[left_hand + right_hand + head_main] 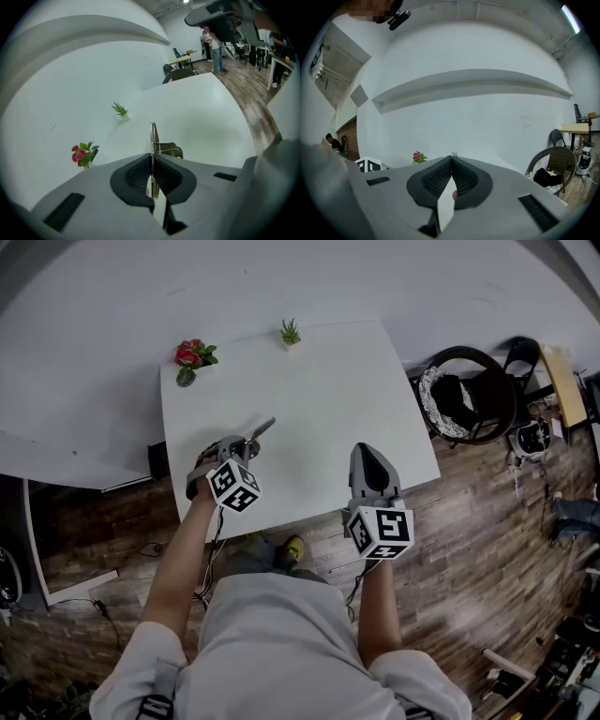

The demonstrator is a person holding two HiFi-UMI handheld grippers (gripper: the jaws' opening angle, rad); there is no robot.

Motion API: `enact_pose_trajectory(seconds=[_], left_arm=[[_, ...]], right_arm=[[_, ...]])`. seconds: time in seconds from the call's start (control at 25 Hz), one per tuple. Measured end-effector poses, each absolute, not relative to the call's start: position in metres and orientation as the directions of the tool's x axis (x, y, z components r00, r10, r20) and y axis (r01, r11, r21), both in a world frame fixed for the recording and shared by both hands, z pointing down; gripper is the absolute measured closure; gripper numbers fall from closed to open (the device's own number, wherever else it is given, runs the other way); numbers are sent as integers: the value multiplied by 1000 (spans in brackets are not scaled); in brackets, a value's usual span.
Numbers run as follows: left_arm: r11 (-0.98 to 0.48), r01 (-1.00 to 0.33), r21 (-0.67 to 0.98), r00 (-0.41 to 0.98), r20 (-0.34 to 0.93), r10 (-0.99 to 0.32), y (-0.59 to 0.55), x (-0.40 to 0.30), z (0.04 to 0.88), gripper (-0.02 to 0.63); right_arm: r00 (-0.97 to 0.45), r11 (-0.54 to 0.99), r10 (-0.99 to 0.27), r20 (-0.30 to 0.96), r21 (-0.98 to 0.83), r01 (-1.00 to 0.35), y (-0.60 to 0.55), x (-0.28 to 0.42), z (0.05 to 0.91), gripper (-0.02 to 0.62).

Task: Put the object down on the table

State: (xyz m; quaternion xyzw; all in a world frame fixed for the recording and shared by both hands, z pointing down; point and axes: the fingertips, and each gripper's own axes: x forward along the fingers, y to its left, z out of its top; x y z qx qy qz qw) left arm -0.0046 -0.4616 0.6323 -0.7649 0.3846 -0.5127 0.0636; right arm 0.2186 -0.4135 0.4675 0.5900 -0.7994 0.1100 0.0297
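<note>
- The left gripper (152, 165) has its jaws pressed together on a thin, flat metal object (153, 136). The ribbed pads clamp the two faces of the object, and its blade runs edge-on out past the tips.
- A darker, bent part of the metal object shows just to one side of the blade. I cannot tell what kind of tool it is.
- In the head view the metal object sticks out ahead of the left gripper, over the near-left part of the white table (328, 399). I cannot tell whether its far end touches the top yet.
- Handling, as a judgement: the object looks stiff, light and smooth. It is not fragile, but it could slip or swivel between the pads if knocked. The flat faces near the middle, where it is held now, look like the best place to grip. Laying it down flat should stop it clattering or tipping off its edge.
- The right gripper (451, 164) has its jaws closed with nothing between them. It hangs over the table's near-right edge, well apart from the left.
- At the far edge of the table stand a red-flowered plant (192, 354) and a small green plant (290, 332), both well clear of the object. The bare top in between gives plenty of room to set it down.
- A chair (469, 395) stands beyond the table's right side.
</note>
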Motion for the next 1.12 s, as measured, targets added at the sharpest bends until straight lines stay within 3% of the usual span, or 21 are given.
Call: enact_pose_trajectory(seconds=[0.72, 1.12], left_arm=[[-783, -375, -495, 132, 808, -574, -456, 9, 678, 583], [-781, -367, -505, 109, 811, -575, -451, 15, 685, 583]], right_arm=[[-292, 269, -934, 204, -134, -954, -422, 223, 474, 586], [-284, 259, -936, 210, -141, -956, -419, 233, 478, 586]])
